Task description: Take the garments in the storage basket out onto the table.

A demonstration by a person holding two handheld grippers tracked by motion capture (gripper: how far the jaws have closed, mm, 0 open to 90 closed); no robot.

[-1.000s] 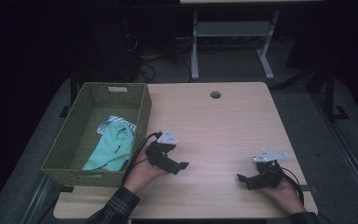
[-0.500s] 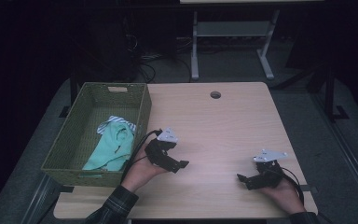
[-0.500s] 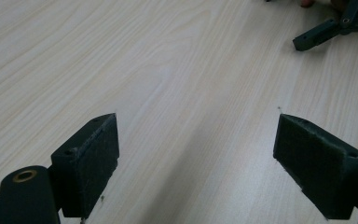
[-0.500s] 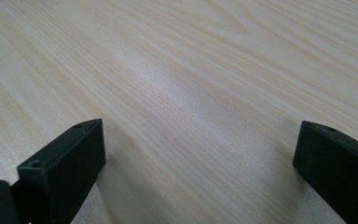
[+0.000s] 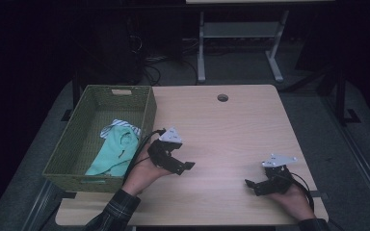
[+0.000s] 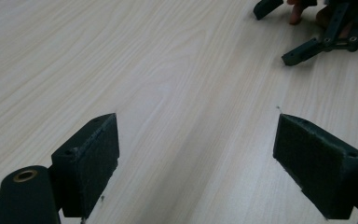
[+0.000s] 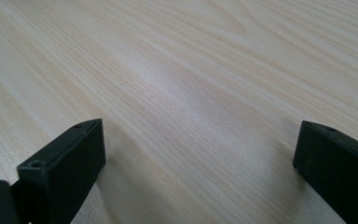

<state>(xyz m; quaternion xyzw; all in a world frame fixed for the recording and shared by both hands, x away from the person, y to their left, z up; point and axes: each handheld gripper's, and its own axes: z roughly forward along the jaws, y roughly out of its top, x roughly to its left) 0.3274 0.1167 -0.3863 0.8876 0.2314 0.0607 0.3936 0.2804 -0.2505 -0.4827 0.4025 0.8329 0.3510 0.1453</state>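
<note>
Fingers (image 6: 88, 163) of both grippers spread, empty, over bare table (image 5: 221, 130), clothes (image 5: 118, 149) well left in basket (image 5: 147, 103).

Green basket (image 5: 147, 111) holding mint cloth (image 5: 118, 151); table hole (image 5: 222, 97).

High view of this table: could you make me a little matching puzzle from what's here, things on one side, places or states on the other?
Things
1. green basket
2. mint cloth
3. left gripper
4. round hole

Places or states
A. lying inside the basket
B. jaws wide open over bare wood
C. at the table's left edge
D. in the tabletop near its far edge

Pairs: 1-C, 2-A, 3-B, 4-D
</note>
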